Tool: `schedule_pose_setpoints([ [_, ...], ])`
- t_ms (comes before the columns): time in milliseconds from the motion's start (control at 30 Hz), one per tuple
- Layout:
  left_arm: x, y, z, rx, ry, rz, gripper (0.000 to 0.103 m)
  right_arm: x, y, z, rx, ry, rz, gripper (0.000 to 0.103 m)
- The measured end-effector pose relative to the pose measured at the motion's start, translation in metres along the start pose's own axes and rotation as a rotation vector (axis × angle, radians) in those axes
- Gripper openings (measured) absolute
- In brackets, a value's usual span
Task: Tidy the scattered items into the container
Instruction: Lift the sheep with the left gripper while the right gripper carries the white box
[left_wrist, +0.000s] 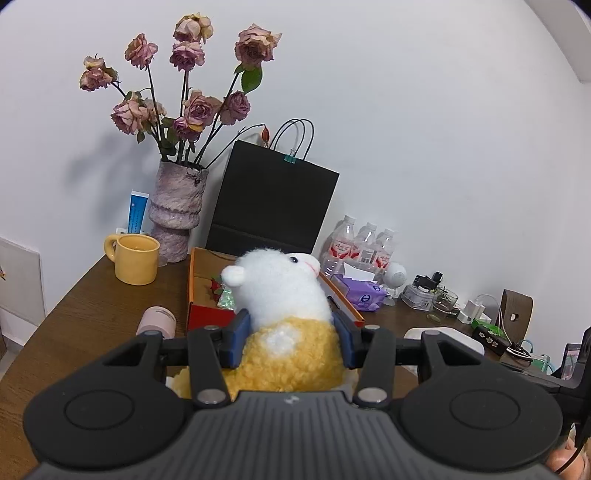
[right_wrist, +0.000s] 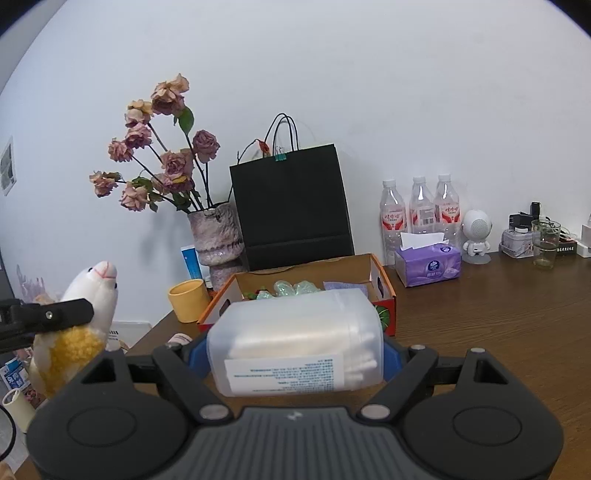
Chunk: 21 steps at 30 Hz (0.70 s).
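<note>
fluffy plush toy (left_wrist: 284, 314), yellow body, white head, clamped in left gripper (left_wrist: 290, 332).

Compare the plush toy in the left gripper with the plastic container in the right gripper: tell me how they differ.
The plush toy is soft, fuzzy, white above and yellow below; the plastic container is smooth, rigid-looking, translucent, and shows cotton swabs inside.
The plush toy is held head-up; the plastic container lies on its side, printed label facing the camera.
The left gripper closes narrower on the toy than the right gripper on the container.
Both are gripped in front of the cardboard box.
</note>
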<state>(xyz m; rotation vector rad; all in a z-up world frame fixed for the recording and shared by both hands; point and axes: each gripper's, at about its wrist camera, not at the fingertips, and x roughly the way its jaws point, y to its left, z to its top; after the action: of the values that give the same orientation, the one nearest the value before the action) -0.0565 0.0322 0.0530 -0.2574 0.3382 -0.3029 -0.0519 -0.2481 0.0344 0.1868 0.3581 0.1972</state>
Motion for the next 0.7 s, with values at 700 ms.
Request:
schedule_pose_setpoints([
  [700, -0.024, -0.019, -0.002, 0.022, -0.032, -0.02, 0.048, -0.026, 0.001, 0.001, -0.017, -0.036, 0.017, 0.083],
])
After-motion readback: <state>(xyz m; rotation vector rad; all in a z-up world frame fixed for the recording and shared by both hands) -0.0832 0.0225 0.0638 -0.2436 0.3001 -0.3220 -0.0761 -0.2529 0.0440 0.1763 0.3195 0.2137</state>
